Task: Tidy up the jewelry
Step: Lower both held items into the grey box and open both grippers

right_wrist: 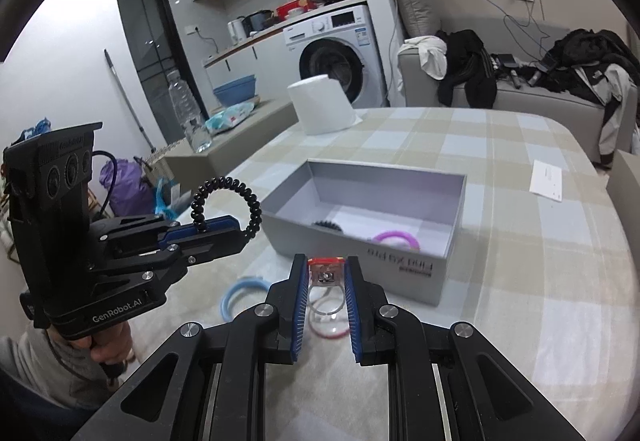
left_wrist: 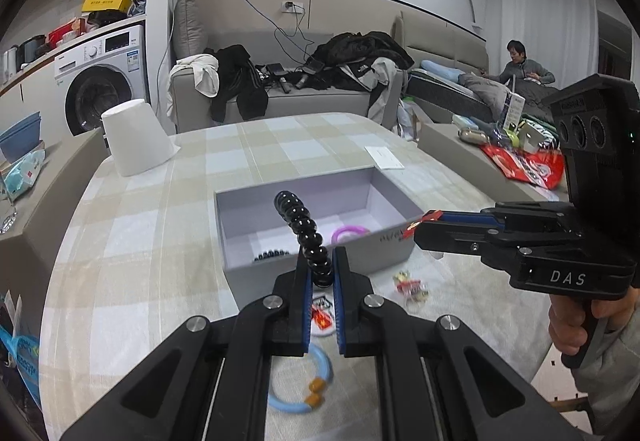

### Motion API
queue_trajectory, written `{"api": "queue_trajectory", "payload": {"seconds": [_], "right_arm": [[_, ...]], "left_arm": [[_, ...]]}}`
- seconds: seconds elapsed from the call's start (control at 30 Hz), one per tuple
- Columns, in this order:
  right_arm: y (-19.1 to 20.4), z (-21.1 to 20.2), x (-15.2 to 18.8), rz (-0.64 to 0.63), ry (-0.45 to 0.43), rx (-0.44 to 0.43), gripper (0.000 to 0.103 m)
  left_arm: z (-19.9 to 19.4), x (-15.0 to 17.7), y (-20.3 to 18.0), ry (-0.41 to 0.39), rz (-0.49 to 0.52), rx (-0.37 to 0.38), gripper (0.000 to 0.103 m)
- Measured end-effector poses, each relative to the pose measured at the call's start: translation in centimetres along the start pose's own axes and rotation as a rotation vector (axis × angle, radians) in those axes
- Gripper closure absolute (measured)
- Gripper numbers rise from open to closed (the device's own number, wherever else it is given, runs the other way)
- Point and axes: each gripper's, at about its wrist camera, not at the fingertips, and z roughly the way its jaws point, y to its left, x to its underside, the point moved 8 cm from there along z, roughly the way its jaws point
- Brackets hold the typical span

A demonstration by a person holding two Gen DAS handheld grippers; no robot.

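My left gripper (left_wrist: pixel 321 261) is shut on a black beaded bracelet (left_wrist: pixel 304 225), whose loop stands up above the blue pads (right_wrist: pixel 224 185). It hangs just in front of the open grey box (left_wrist: pixel 240 273). My right gripper (right_wrist: pixel 326 261) is shut on a small clear packet with a red top and a ring inside (right_wrist: pixel 325 274), near the box's front wall (right_wrist: pixel 360 265). In the box lie a pink bangle (right_wrist: pixel 396 239) and a dark beaded piece (right_wrist: pixel 328 225). A light blue bangle (right_wrist: pixel 240 287) and a red ring (right_wrist: pixel 328 333) lie on the checked tablecloth below.
Small loose packets (left_wrist: pixel 410 283) lie on the cloth right of the box. An upturned white bin (left_wrist: pixel 136 139) and a white card (left_wrist: pixel 384 157) sit at the far side of the table. Behind are a sofa with clothes and a seated person (left_wrist: pixel 520 65).
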Motion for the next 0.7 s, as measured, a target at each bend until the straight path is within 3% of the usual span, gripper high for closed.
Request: {"api": "queue_trajectory", "payload": {"seconds": [0.37, 0.7], "right_arm": [[-1.9, 1.9, -3.1, 0.057, -0.021, 0.031, 0.086], [-3.5, 3.8, -3.1, 0.079, 0.008, 0.066, 0.086]], "left_arm": [[2.2, -1.3, 1.3, -0.001, -0.007, -0.051, 0.098], [4.7, -0.8, 1.8, 0.049, -0.007, -0.081, 0.098]]}}
